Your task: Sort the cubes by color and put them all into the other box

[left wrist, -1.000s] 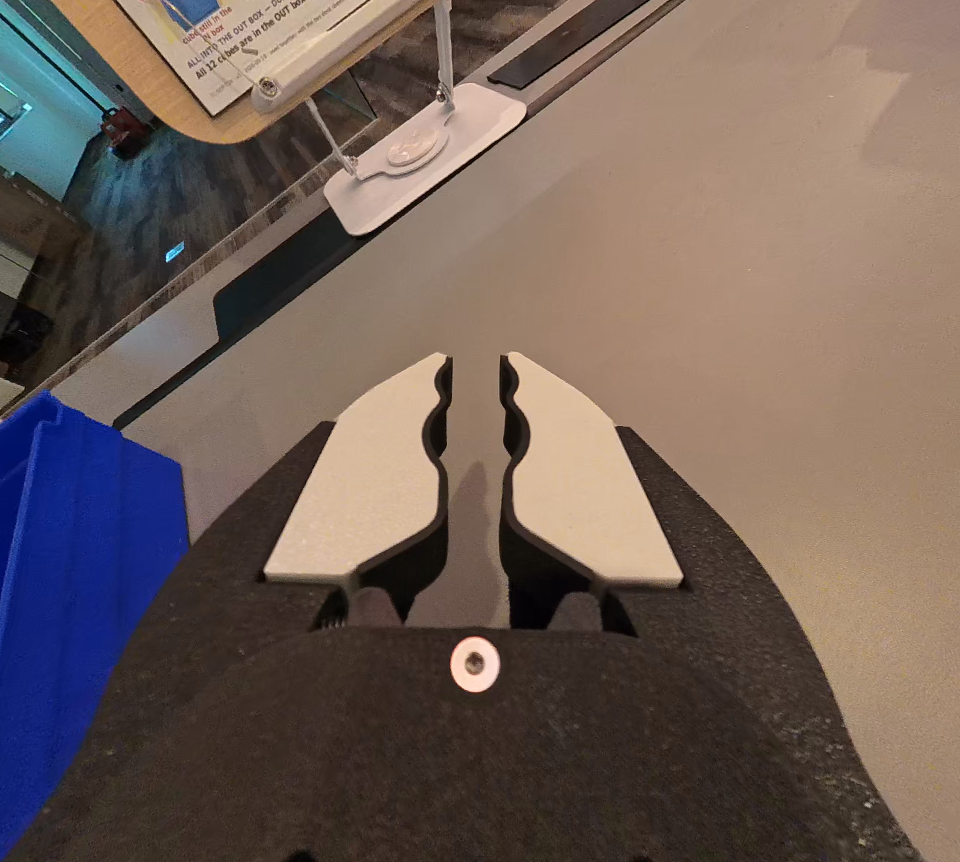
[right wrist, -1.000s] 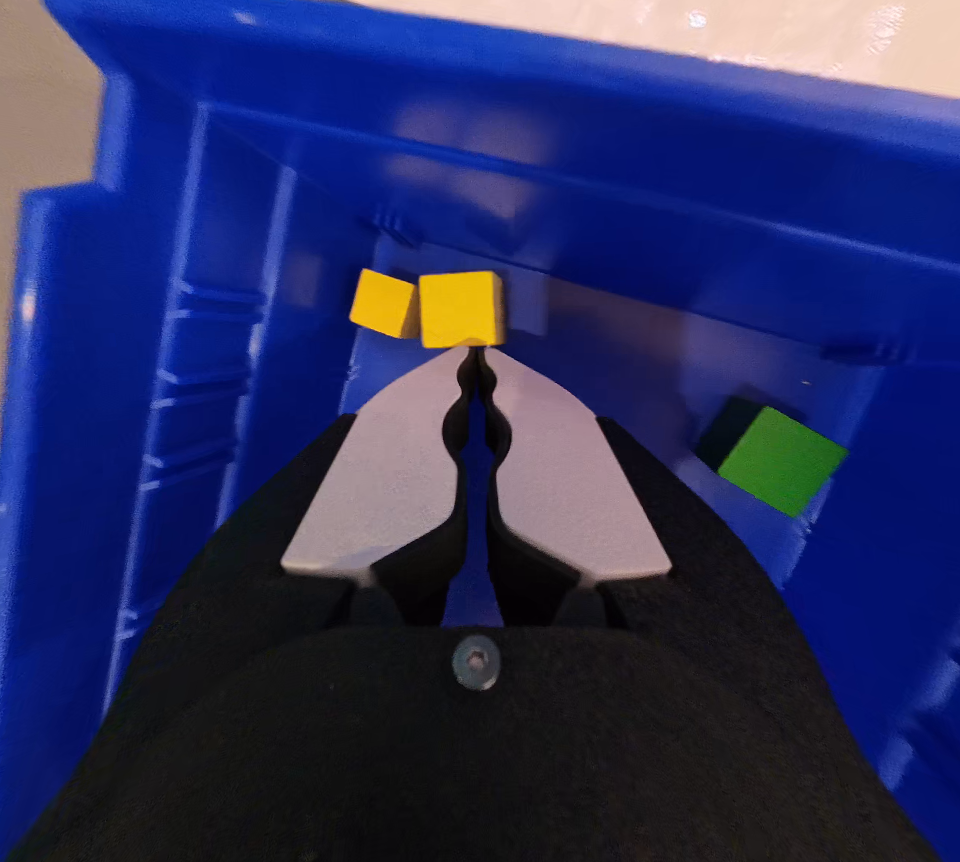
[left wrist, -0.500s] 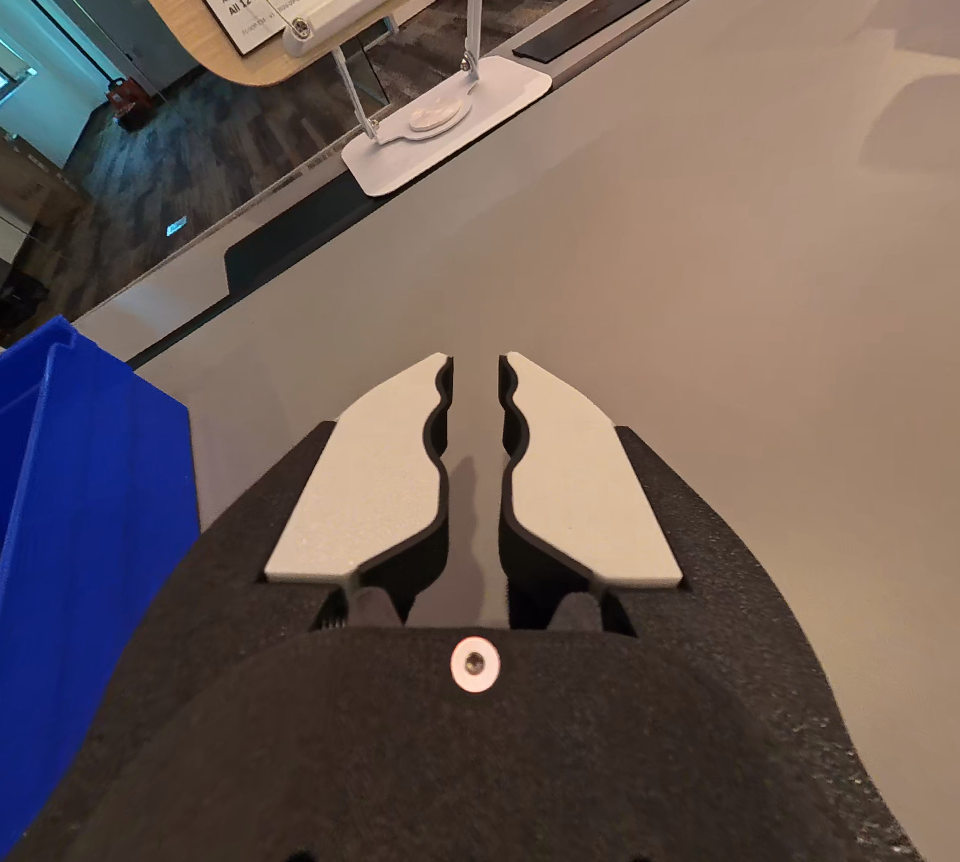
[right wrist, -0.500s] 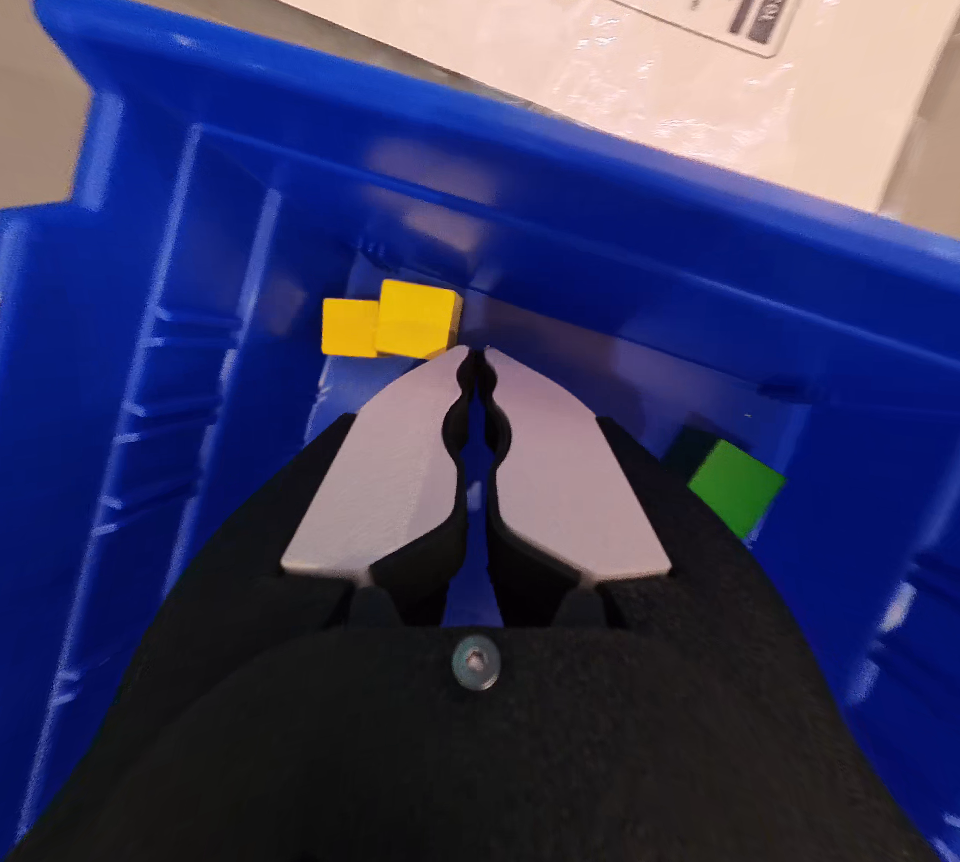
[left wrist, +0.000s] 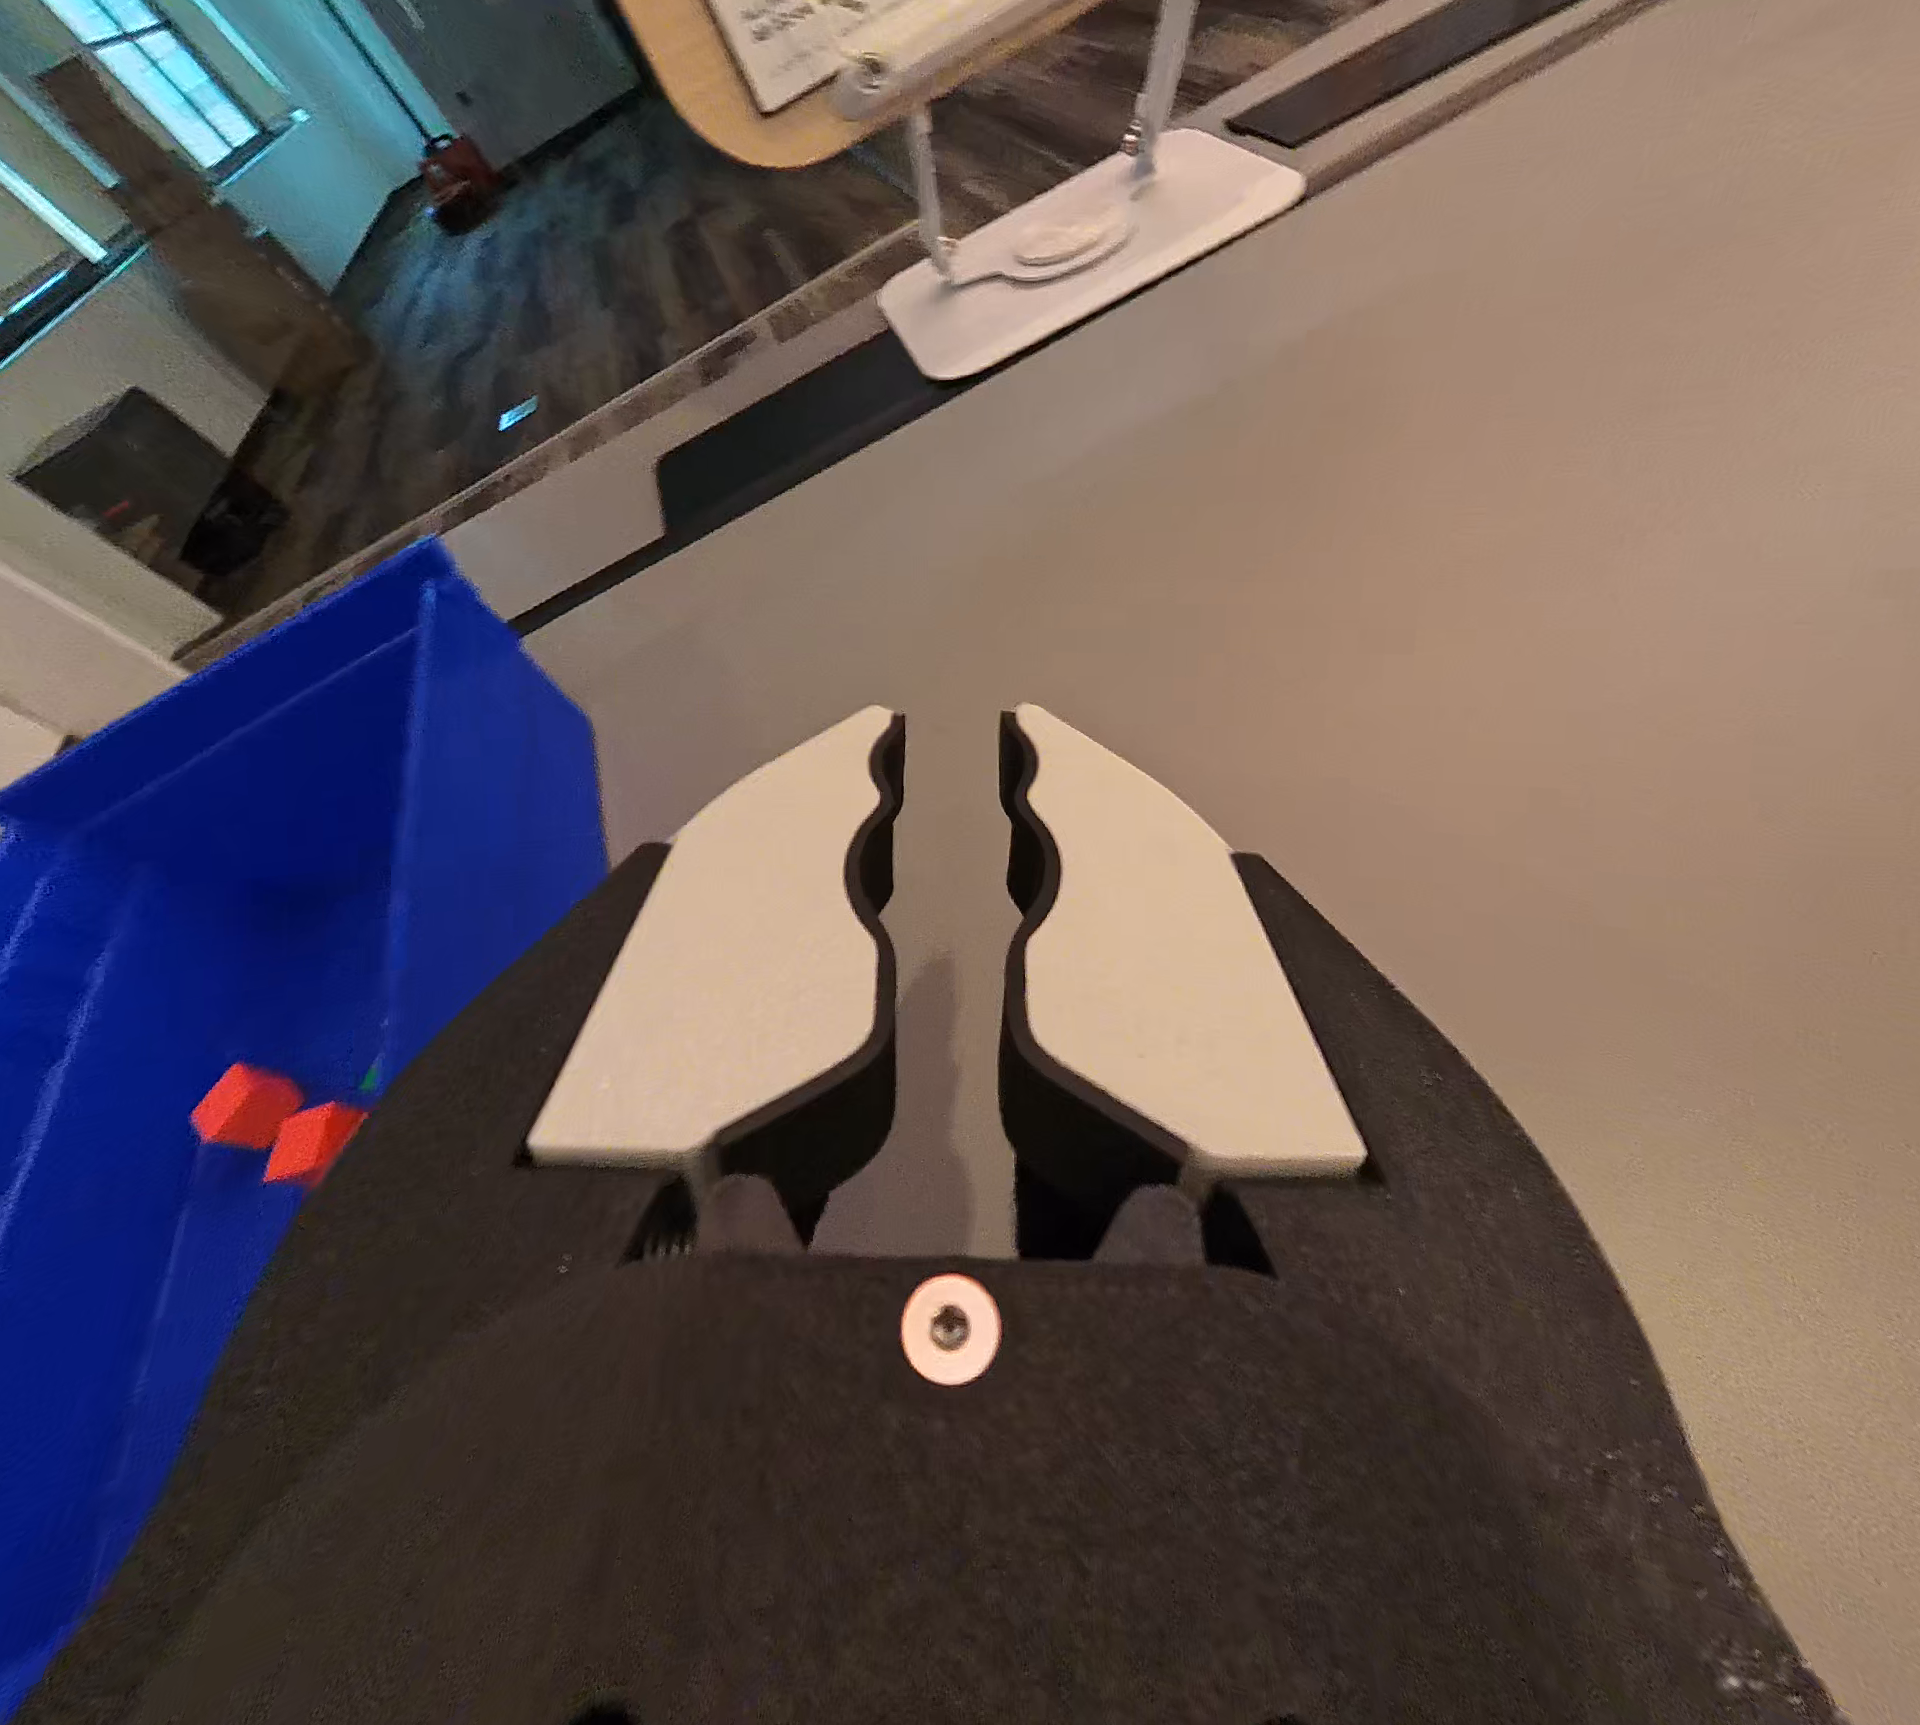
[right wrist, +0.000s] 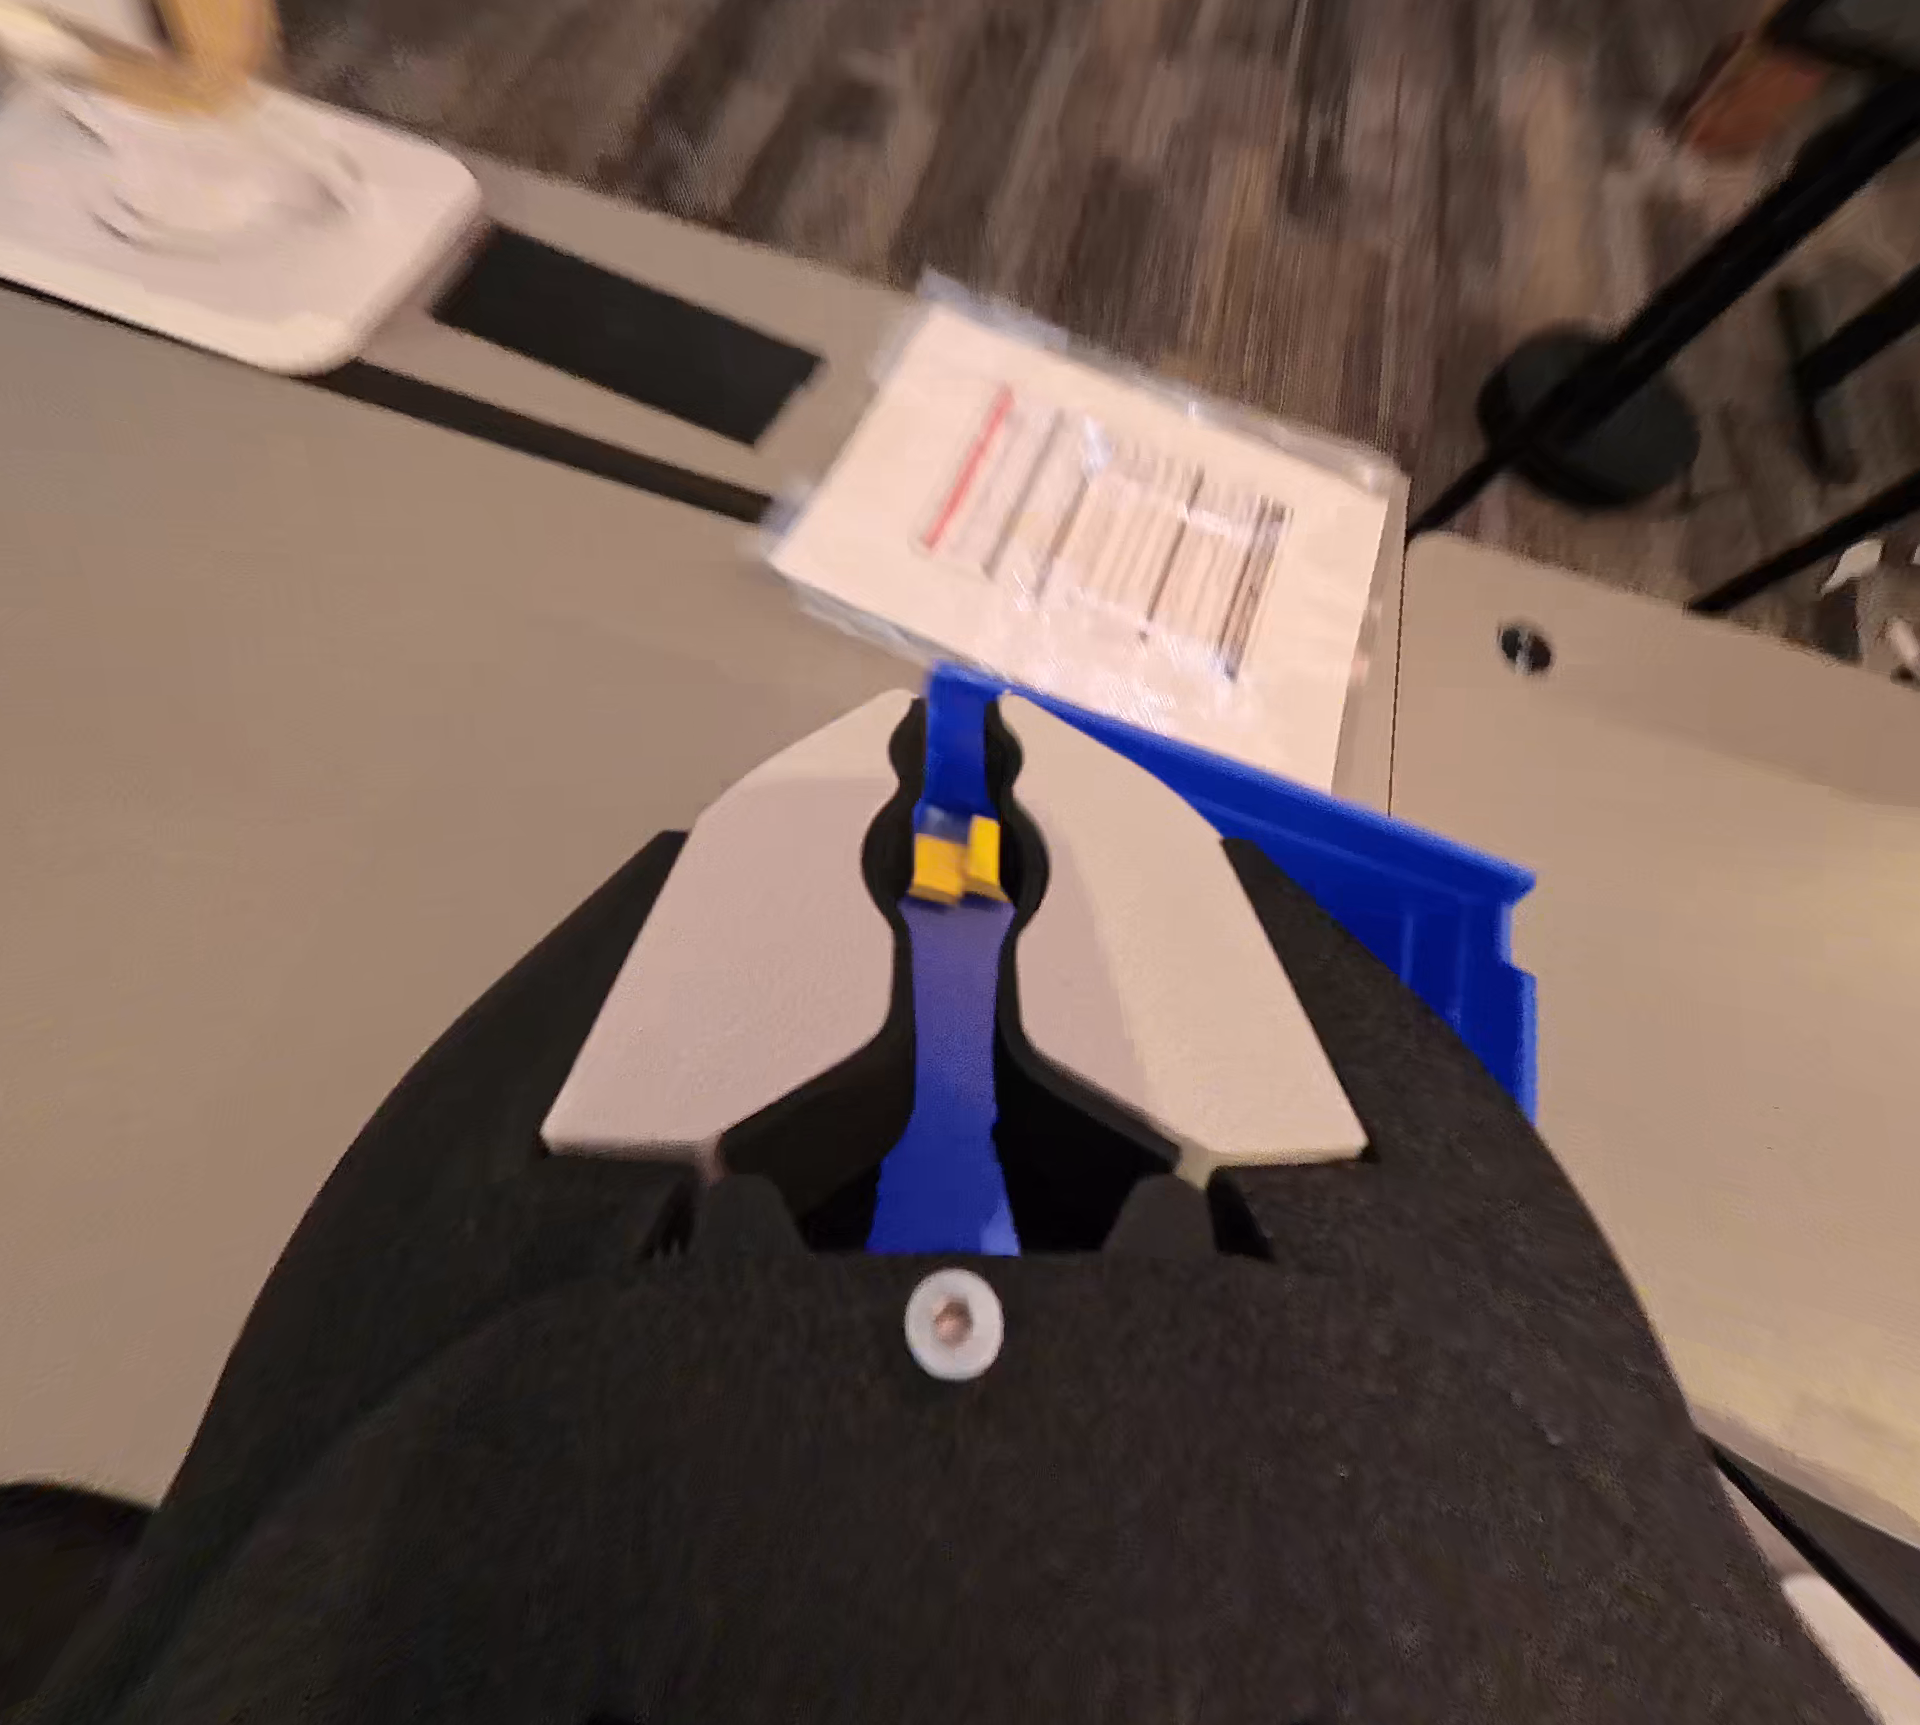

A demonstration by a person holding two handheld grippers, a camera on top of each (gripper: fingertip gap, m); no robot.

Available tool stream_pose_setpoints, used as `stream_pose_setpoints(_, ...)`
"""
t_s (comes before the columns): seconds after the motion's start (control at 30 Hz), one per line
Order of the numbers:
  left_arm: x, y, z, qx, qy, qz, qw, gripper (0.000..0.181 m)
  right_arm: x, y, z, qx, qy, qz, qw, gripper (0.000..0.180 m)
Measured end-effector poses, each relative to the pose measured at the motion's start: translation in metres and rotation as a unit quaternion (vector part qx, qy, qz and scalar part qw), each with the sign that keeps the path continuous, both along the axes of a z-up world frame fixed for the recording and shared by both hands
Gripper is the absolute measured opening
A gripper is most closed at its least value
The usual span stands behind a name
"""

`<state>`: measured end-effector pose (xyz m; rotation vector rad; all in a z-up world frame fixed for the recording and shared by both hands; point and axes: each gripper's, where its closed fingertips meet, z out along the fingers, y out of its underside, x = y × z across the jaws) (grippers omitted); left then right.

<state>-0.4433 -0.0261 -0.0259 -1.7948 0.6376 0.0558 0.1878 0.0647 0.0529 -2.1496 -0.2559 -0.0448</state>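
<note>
Left gripper [left wrist: 951,719]: held over the grey table [left wrist: 1455,636], fingers parted by a narrow gap, nothing between them — bare tabletop shows through.

Right gripper [right wrist: 956,709]: raised above a blue box [right wrist: 1351,854]; fingers a small way apart at the tips, gripping nothing. The view is blurred.

Box under the right gripper: most of it is hidden behind the gripper; its rim and one corner show to the right of the fingers, its floor through the gap.

Yellow cubes [right wrist: 954,863]: two, side by side and touching, on that box's floor against the far wall, seen through the finger gap.

Second blue box [left wrist: 260,896]: just left of the left gripper, on the table near its far edge.

Red cubes [left wrist: 275,1119]: two inside the second box, close together; a sliver of green shows beside them at the gripper's edge — too little to tell what it is.

Sheet [right wrist: 1101,522]: a printed page in a clear sleeve, flat on the table just beyond the right gripper's box.

Stand [left wrist: 1091,262]: a white base on thin legs at the table's far edge, holding a tilted board with a printed card, well beyond the left gripper.
</note>
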Motion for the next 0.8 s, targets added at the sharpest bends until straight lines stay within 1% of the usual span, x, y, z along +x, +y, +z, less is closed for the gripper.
stream_pose_setpoints(0.07,-0.019,-0.002,0.012,0.0,-0.011,0.025,1.0,0.019,-0.043,-0.016,0.042,0.052,0.013,0.035,0.998,0.02)
stream_pose_setpoints(0.17,-0.058,0.0,0.032,0.005,-0.008,0.064,0.998,0.02,-0.124,-0.043,0.089,0.104,0.086,0.14,0.981,0.028)
stream_pose_setpoints(0.27,-0.101,0.008,0.044,-0.011,0.009,0.094,0.995,0.02,-0.196,-0.072,0.117,0.114,0.166,0.249,0.947,0.032)
stream_pose_setpoints(0.33,-0.132,0.016,0.044,-0.031,0.034,0.12,0.992,0.021,-0.228,-0.086,0.128,0.119,0.186,0.292,0.93,0.035)
stream_pose_setpoints(0.43,-0.173,0.026,0.041,-0.06,0.064,0.149,0.985,0.021,-0.255,-0.094,0.129,0.119,0.186,0.31,0.925,0.037)
stream_pose_setpoints(0.57,-0.21,0.032,0.038,-0.088,0.075,0.169,0.979,0.021,-0.276,-0.091,0.11,0.11,0.204,0.305,0.924,0.042)
stream_pose_setpoints(0.63,-0.221,0.033,0.035,-0.103,0.068,0.164,0.979,0.021,-0.282,-0.084,0.1,0.097,0.206,0.312,0.922,0.044)
stream_pose_setpoints(0.7,-0.226,0.031,0.021,-0.146,0.064,0.142,0.977,0.021,-0.286,-0.075,0.09,0.087,0.195,0.318,0.924,0.044)
stream_pose_setpoints(0.8,-0.241,0.03,-0.004,-0.192,0.095,0.125,0.969,0.023,-0.286,-0.067,0.068,0.048,0.169,0.317,0.932,0.044)
